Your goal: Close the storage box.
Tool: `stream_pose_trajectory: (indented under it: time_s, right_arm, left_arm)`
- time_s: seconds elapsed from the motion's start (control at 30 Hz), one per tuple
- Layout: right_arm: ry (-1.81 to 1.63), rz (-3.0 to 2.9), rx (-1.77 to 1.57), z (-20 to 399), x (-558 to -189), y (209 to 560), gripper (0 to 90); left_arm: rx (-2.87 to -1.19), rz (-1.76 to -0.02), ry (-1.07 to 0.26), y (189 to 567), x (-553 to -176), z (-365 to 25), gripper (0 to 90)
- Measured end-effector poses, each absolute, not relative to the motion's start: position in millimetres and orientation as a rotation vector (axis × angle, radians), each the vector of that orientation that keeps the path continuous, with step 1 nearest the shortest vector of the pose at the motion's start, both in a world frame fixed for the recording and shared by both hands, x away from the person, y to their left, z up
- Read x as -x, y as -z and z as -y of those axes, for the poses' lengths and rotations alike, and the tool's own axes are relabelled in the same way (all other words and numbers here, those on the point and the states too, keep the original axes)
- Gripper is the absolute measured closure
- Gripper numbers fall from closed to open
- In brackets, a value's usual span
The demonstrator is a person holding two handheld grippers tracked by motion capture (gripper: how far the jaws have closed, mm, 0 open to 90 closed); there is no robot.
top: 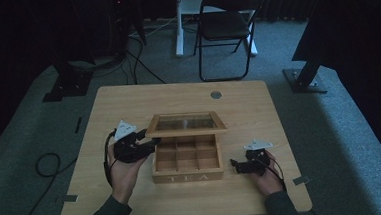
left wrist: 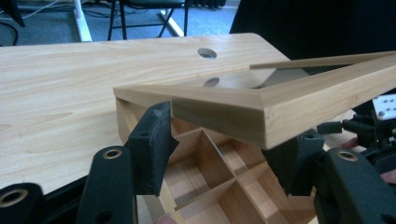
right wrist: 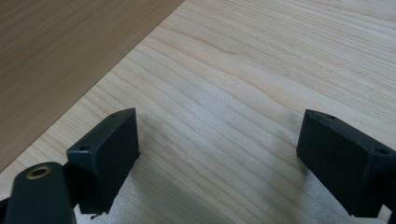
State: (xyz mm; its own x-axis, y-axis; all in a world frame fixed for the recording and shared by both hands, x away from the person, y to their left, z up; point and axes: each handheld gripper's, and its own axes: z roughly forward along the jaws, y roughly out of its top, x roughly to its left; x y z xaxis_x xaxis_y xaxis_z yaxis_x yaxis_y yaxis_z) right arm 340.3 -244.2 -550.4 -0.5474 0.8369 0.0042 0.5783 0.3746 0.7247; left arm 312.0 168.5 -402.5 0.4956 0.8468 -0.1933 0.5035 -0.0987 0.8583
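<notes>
A wooden tea box (top: 188,177) marked TEA stands at the table's middle, its empty compartments (left wrist: 205,177) showing. Its glass-paned lid (top: 186,123) is tilted partly up over the box. My left gripper (top: 148,140) reaches in from the left under the lid's left front corner. In the left gripper view the lid frame (left wrist: 219,109) lies across the left gripper (left wrist: 232,123), whose jaws stand apart with neither pad plainly pressing on it. My right gripper (top: 235,166) rests open on the table to the right of the box, and bare wood lies in front of the right gripper (right wrist: 220,116).
The table (top: 128,101) has a round cable hole (top: 216,94) behind the box. The box's side wall (right wrist: 70,46) lies close left of the right jaws. A folding chair (top: 226,25) and stand feet are on the carpet beyond, and a cable loop (top: 46,164) lies at the left.
</notes>
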Motion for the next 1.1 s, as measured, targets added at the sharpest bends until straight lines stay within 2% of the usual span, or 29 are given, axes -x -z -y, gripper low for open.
stream_pose_trajectory:
  time_s: [0.73,1.1]
  right_arm:
    - [-0.98,-2.275,-1.236,244,-340,550,12.5]
    - [-0.979,-2.276,-1.238,244,-340,550,12.5]
  left_arm:
    - [-1.796,-1.088,-0.506,425,-292,-165,40.1]
    - [-1.812,-1.099,-0.48,438,-283,-165,38.7]
